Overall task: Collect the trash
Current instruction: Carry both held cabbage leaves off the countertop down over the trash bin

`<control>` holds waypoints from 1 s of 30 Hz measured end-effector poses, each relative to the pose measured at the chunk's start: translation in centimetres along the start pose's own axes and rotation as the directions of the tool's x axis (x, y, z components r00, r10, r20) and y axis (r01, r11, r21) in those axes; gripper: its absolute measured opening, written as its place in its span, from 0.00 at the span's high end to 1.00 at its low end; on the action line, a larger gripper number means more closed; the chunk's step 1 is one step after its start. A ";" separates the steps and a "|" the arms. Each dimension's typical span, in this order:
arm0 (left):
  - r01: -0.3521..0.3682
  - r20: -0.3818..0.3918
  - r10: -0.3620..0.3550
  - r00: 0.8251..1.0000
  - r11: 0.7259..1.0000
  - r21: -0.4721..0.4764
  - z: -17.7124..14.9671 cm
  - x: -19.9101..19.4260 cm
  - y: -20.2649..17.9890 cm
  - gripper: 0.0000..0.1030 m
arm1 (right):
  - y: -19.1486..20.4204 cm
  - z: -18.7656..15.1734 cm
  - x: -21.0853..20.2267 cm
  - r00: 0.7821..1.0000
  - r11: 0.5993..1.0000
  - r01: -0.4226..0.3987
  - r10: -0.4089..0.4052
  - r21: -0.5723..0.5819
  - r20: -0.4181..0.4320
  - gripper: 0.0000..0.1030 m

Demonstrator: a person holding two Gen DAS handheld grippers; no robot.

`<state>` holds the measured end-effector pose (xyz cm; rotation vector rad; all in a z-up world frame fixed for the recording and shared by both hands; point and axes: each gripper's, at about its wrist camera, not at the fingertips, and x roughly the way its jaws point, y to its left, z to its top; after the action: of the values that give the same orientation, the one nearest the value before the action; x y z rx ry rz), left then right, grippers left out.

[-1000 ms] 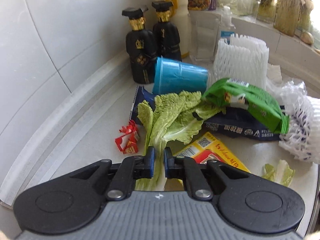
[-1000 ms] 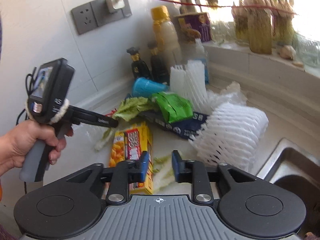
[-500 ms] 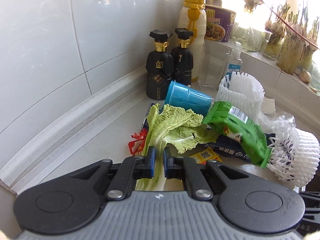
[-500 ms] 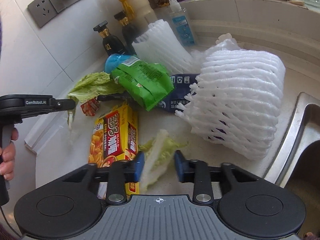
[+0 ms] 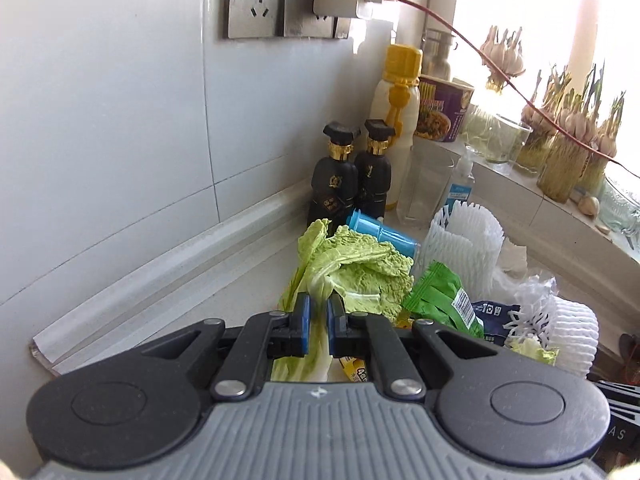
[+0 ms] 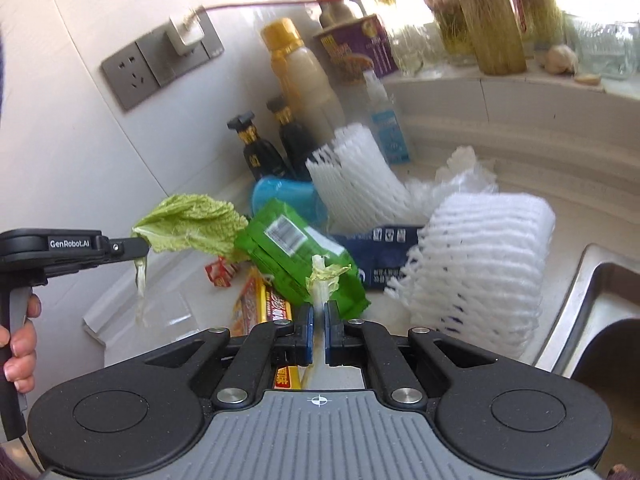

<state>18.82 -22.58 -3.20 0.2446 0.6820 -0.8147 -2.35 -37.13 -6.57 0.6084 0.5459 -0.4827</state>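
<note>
Both jaws sit clamped: left gripper (image 5: 316, 316) on the big cabbage leaf (image 5: 356, 272), right gripper (image 6: 319, 322) on a small leaf scrap (image 6: 326, 276) standing upright.

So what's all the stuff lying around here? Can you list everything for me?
cabbage leaf: 1, green, held up in the left gripper
cabbage scrap: 1, pale green, in the right gripper
snack bag: 1, green, on the pile
box: 1, yellow, flat on the counter
pouch: 1, dark blue, under the bag
cup: 1, blue, on its side
foam nets: 2 clear, white, near the sink
small wrapper: 1, red, on the counter
bottles: 2, black, by the wall
tall bottle: 1, white, yellow cap
noodle cup: 1, purple, on the ledge
sockets: grey, on the wall
left gripper: shut on the leaf
right gripper: shut on the scrap
hand: on the left gripper's handle
</note>
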 end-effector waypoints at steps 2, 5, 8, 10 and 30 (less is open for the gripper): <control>0.001 0.013 -0.001 1.000 1.000 -0.007 0.0 -0.9 0.2 0.93 | 0.1 0.3 -0.8 1.000 1.000 0.004 -0.004 -0.011 0.021 0.96; 0.003 0.028 -0.002 1.000 1.000 -0.021 -0.2 -2.2 0.5 0.93 | 0.5 0.6 -2.1 0.998 0.999 0.020 -0.018 -0.032 0.053 0.96; 0.008 0.037 -0.006 0.999 0.999 -0.037 -0.4 -3.3 0.7 0.93 | 0.9 0.8 -3.2 0.996 0.998 0.038 -0.034 -0.051 0.084 0.96; 0.012 0.043 -0.010 0.999 0.999 -0.045 -0.5 -4.1 0.8 0.93 | 1.2 1.0 -4.0 0.994 0.997 0.041 -0.035 -0.058 0.101 0.96; 0.014 0.074 -0.005 0.997 0.992 -0.124 -4.9 -10.8 3.6 0.93 | 5.3 0.3 -9.3 0.989 0.990 -0.037 0.056 -0.135 0.140 0.96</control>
<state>13.95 -11.60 -0.11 0.0979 0.6624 -0.7837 -6.21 -31.11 1.38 0.4545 0.4227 -0.4390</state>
